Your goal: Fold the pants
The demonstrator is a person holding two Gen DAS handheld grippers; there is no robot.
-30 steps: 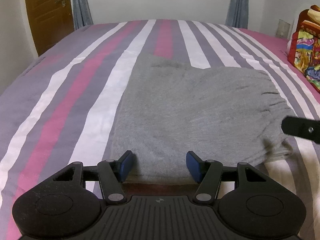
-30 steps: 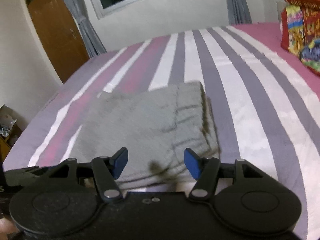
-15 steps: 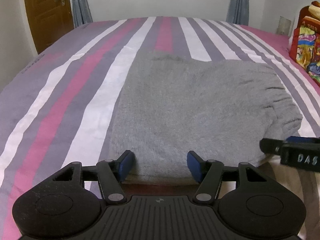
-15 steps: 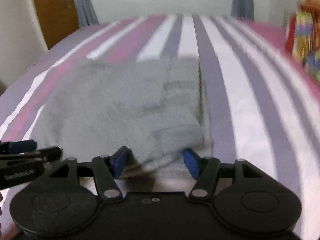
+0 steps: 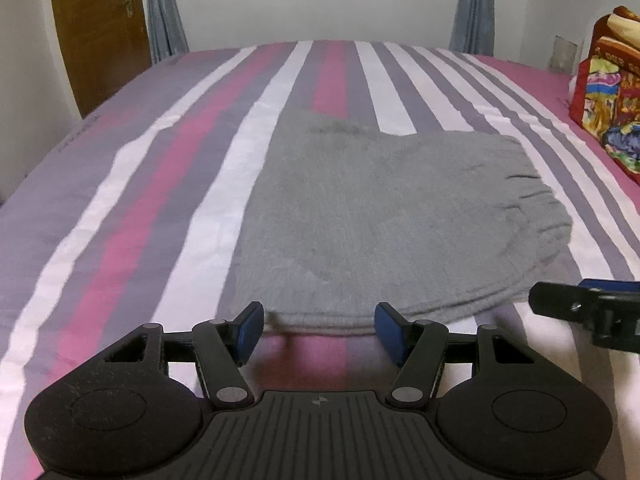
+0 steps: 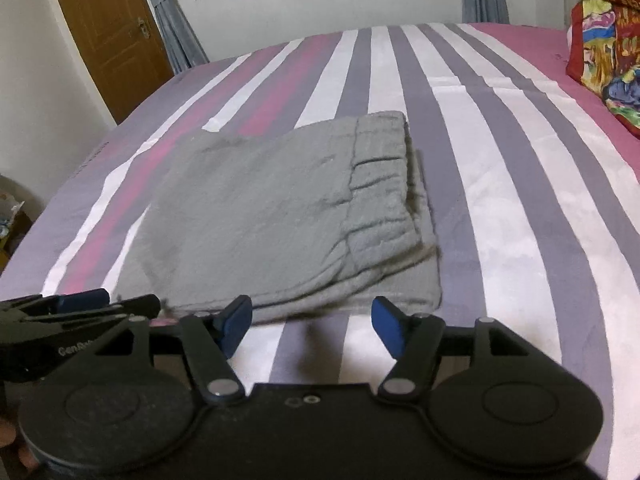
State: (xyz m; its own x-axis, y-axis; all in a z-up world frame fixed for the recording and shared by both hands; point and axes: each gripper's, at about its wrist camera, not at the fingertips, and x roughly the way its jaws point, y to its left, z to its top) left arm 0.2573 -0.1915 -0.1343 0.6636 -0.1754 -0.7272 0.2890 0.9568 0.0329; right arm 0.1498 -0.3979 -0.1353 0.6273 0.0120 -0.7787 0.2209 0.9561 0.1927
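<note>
Grey pants [image 5: 380, 220] lie folded into a thick rectangle on the striped bed; they also show in the right wrist view [image 6: 288, 216], with the gathered waistband on the right side. My left gripper [image 5: 316, 330] is open and empty, just short of the fold's near edge. My right gripper [image 6: 310, 324] is open and empty, just short of the near edge by the waistband corner. The right gripper shows at the right of the left wrist view [image 5: 588, 312]. The left gripper shows at the left of the right wrist view [image 6: 68, 312].
The bed [image 5: 140, 200] has a purple, pink and white striped sheet. A colourful red bag [image 5: 604, 96] sits at the right edge of the bed. A wooden door [image 6: 112, 36], curtains and a window stand behind the bed.
Both grippers have pulled back a little from the pants; their near edge no longer reaches between the fingers. The right gripper has swung back to a steadier view. The pants lie still.
</note>
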